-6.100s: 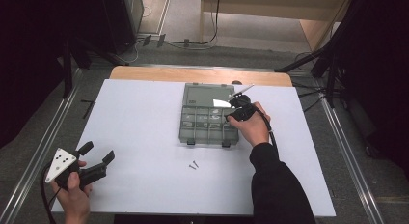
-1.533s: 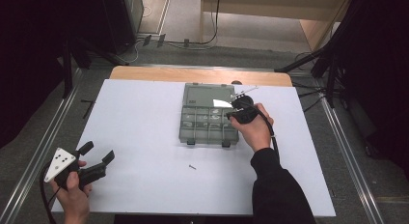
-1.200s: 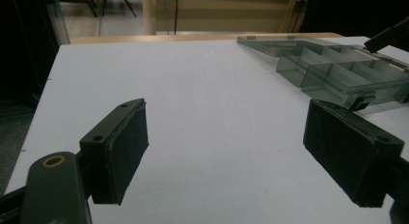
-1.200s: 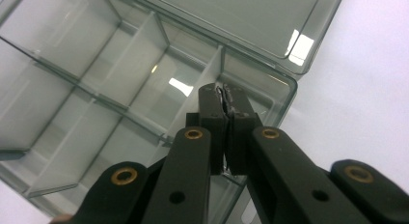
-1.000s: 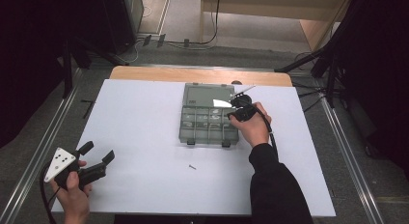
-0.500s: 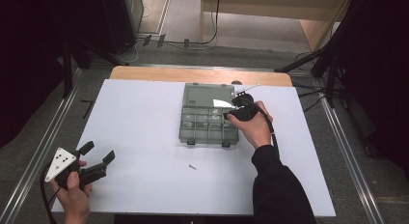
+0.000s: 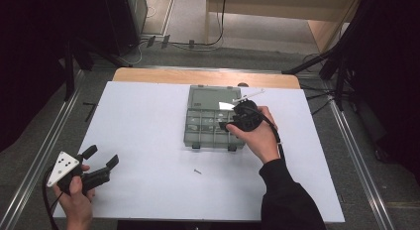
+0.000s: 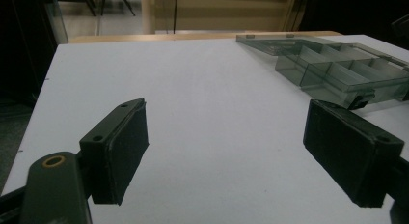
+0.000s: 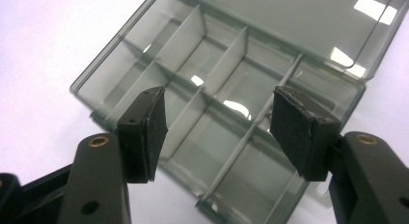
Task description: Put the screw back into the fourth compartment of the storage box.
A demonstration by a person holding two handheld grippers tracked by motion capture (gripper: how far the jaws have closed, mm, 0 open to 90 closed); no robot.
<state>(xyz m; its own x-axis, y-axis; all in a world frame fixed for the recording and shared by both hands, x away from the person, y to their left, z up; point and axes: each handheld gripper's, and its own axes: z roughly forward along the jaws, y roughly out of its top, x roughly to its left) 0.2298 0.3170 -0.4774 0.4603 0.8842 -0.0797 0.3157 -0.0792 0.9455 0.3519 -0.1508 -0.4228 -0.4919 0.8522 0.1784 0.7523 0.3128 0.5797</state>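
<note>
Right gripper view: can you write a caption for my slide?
Open right gripper hovers above the clear compartment box, nothing between its jaws.

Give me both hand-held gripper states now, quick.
Left hand-held gripper: open, nothing between its jaws, near the table's edge.
Right hand-held gripper: open over the compartment box, holding nothing; its jaws have just been opening.

Box: clear compartment box (image 7: pixel 213 122) on the white table (image 7: pixel 148 126), lid open.
Right gripper (image 7: pixel 233 122): over the box's right part, jaws just opening.
Left gripper (image 7: pixel 101 158): near corner, jaws apart.
Screw (image 7: pixel 197 171): just before the box.
</note>
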